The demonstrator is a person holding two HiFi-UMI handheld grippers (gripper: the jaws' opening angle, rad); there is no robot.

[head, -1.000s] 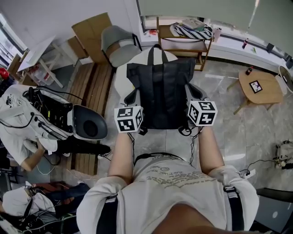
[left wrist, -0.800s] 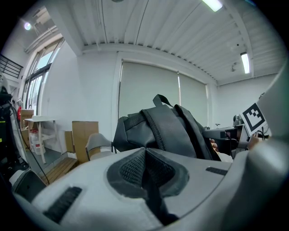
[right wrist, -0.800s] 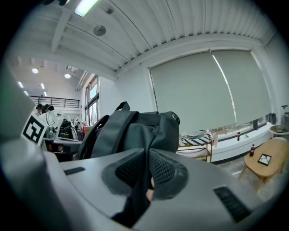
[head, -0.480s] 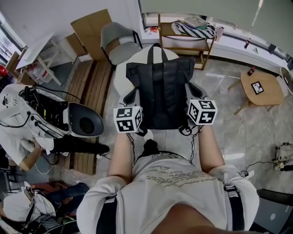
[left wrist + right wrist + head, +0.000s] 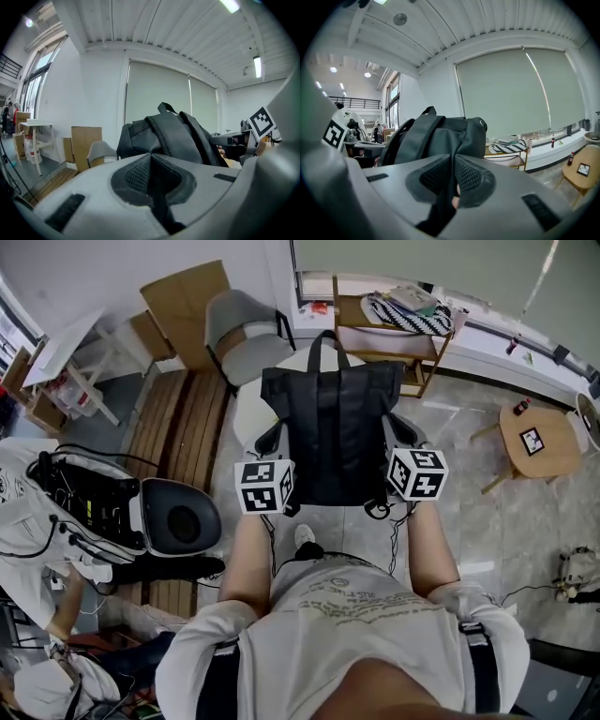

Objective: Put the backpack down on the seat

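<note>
A black backpack (image 5: pixel 328 437) hangs upright between my two grippers, over a white rounded seat (image 5: pixel 247 407) that shows behind and beside it. My left gripper (image 5: pixel 277 451) holds its left side and my right gripper (image 5: pixel 392 442) its right side. In the left gripper view the backpack (image 5: pixel 168 136) rises just beyond the left gripper (image 5: pixel 151 164), whose pads are shut on a dark strap. In the right gripper view the right gripper (image 5: pixel 453 173) is likewise shut on a black strap, with the backpack (image 5: pixel 440 136) right behind. The backpack's bottom and any contact with the seat are hidden.
A grey chair (image 5: pixel 244 329) and cardboard sheets (image 5: pixel 187 301) stand behind the seat, a wooden shelf (image 5: pixel 384 329) at the back right. A small round wooden table (image 5: pixel 539 437) is at the right. A person with cabled equipment (image 5: pixel 84 502) crouches at the left on wooden slats (image 5: pixel 178 418).
The backpack and both grippers have hardly moved. The person at the left has shifted, and a shoe now shows below the backpack.
</note>
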